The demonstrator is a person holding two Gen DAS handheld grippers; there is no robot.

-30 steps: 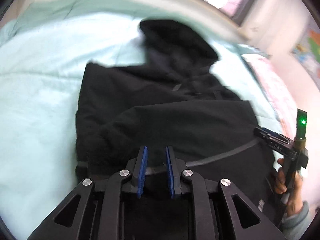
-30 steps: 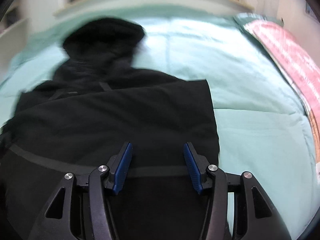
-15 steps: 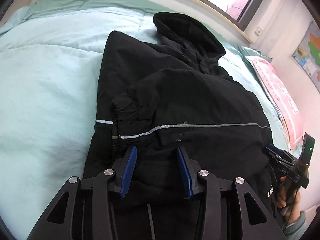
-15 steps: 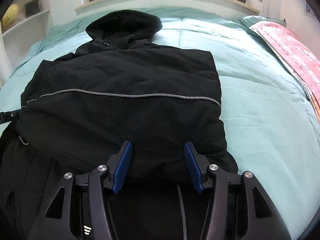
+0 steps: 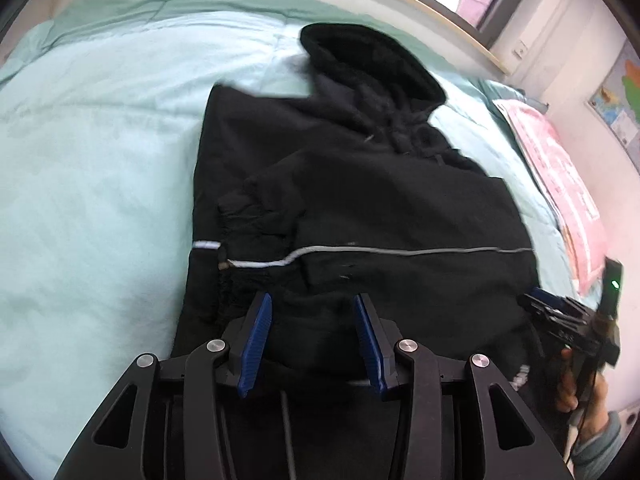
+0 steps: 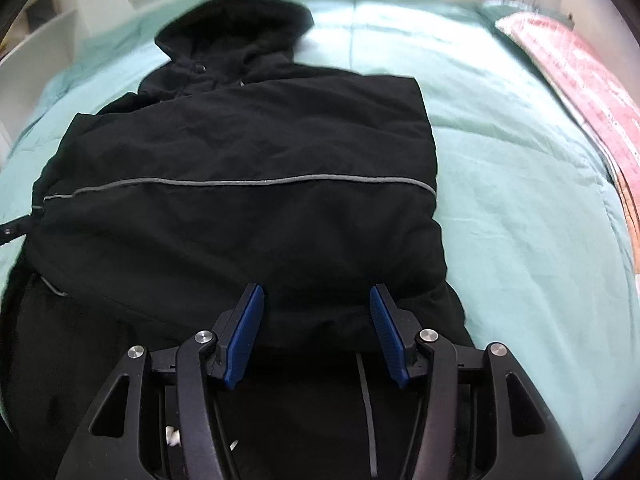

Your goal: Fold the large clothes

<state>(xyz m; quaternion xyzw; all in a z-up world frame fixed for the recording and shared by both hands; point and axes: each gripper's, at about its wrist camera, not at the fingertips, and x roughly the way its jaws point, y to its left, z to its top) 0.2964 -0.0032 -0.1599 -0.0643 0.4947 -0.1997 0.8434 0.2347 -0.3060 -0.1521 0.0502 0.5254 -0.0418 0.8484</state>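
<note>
Both tongs, left [image 5: 312, 332] and right [image 6: 316, 328], spread, empty above jacket's near edge | bed [image 6: 520, 184]: black hooded jacket [image 6: 248, 208] lies across it, hood farthest | handling: soft, bulky, probably slippery; pinch near hem corners.

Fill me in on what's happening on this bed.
A person with a handheld gripper in each hand is folding a black hooded jacket spread on a mint-green duvet. Its sides are already folded in, the hood lying flat at the far end. The left gripper and right gripper are both open over the near hem, gripping nothing.
</note>
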